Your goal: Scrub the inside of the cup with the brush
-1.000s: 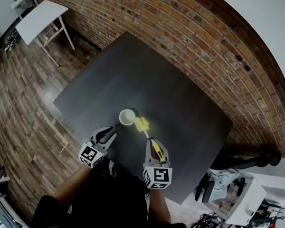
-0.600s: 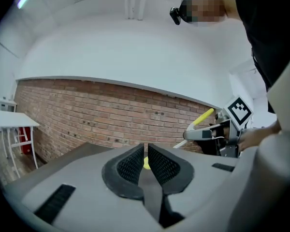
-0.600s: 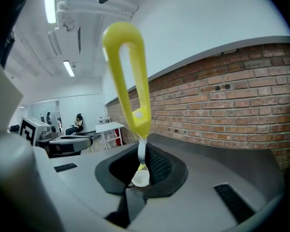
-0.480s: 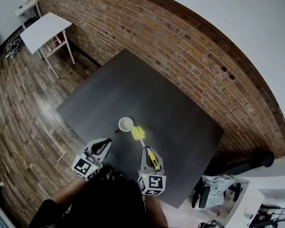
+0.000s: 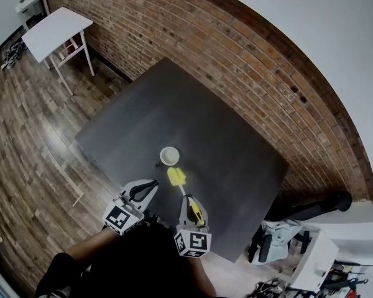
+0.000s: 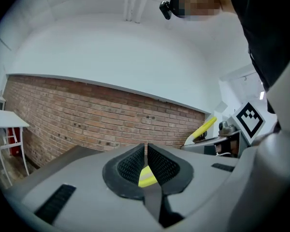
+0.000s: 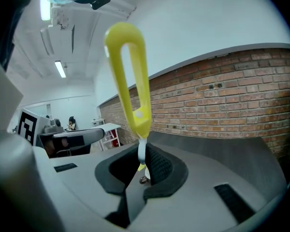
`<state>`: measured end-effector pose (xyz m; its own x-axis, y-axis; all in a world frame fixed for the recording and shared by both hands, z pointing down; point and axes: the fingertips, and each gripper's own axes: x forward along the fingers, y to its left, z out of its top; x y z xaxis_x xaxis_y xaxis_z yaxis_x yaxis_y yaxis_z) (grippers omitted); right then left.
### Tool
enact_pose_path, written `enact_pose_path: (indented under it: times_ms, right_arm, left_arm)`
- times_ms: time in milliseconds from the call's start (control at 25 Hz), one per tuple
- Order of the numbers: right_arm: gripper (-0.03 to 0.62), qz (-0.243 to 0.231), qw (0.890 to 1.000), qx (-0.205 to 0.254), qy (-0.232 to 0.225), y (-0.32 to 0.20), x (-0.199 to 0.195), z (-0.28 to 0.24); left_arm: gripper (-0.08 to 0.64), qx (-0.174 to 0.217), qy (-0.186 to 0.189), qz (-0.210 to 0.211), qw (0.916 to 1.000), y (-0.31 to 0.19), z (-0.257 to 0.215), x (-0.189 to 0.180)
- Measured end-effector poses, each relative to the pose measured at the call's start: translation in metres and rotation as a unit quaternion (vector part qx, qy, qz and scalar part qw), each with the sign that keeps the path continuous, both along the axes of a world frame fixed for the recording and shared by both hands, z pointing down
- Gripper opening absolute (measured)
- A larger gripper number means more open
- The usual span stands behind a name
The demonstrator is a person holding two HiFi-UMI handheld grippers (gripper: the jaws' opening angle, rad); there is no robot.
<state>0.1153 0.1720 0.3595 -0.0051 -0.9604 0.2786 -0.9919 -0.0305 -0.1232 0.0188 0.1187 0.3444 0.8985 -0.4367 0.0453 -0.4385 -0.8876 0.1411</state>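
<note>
A small white cup (image 5: 169, 156) stands upright on the dark table (image 5: 230, 135), with nothing touching it. My right gripper (image 5: 188, 200) is shut on the handle of the yellow brush (image 5: 176, 177), whose head hangs just short of the cup, toward me. In the right gripper view the brush (image 7: 131, 81) rises straight out of the closed jaws (image 7: 142, 162). My left gripper (image 5: 150, 185) sits left of the brush, back from the cup, shut and empty. In the left gripper view its fingers (image 6: 130, 166) meet, with a bit of yellow brush (image 6: 146, 177) behind them.
A brick wall (image 5: 236, 61) runs along the table's far side. A small white table (image 5: 55, 30) stands on the wood floor (image 5: 25, 135) at upper left. Grey equipment and cables (image 5: 286, 247) lie at lower right, off the table's corner.
My left gripper drew back from the cup and shut with nothing in it. The brush moved off the cup's side toward me.
</note>
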Motion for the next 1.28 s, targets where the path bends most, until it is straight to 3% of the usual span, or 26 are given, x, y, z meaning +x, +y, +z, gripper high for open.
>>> enact_pose_path:
  times_ms: [480, 1280]
  right_arm:
    - [0.049, 0.041, 0.999, -0.001, 0.010, 0.003, -0.018, 0.001]
    - [0.049, 0.044, 0.999, 0.001, 0.022, 0.001, -0.024, 0.000]
  left_arm:
    - [0.048, -0.003, 0.004, 0.020, 0.9998, -0.008, 0.009, -0.025]
    - [0.048, 0.000, 0.000, 0.025, 0.9997, -0.011, 0.013, -0.027]
